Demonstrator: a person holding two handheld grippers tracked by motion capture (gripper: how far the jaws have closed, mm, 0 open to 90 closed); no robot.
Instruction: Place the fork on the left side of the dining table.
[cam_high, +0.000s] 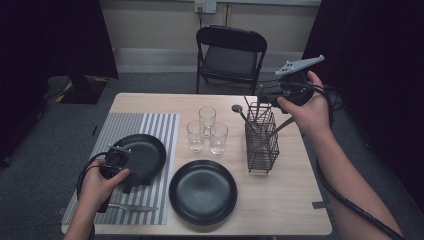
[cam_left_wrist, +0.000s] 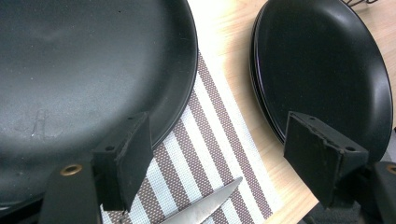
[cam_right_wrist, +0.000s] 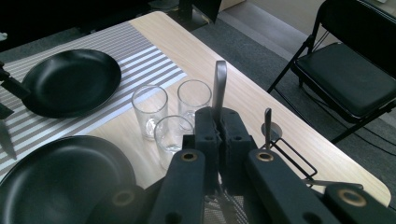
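My right gripper (cam_right_wrist: 219, 126) is shut on the flat silver handle of a utensil (cam_right_wrist: 220, 79), whose other end is hidden. In the high view a hand holds that right gripper (cam_high: 265, 95) just above the black wire cutlery rack (cam_high: 261, 140). A spoon-like utensil (cam_high: 236, 108) leans out of the rack. My left gripper (cam_left_wrist: 219, 149) is open, with nothing between its jaws. It hovers low over the striped placemat (cam_left_wrist: 205, 126), between two black plates (cam_left_wrist: 84, 70) (cam_left_wrist: 322, 60). A knife tip (cam_left_wrist: 210, 205) lies just below it. In the high view the left gripper (cam_high: 129, 186) sits at the mat plate's near edge.
Three empty glasses (cam_high: 205, 132) stand in the table's middle. One black plate (cam_high: 145, 152) rests on the placemat (cam_high: 155, 125), the other (cam_high: 202, 192) on bare wood near the front edge. A knife (cam_high: 132, 206) lies on the mat's near end. A folding chair (cam_high: 231, 50) stands beyond the table.
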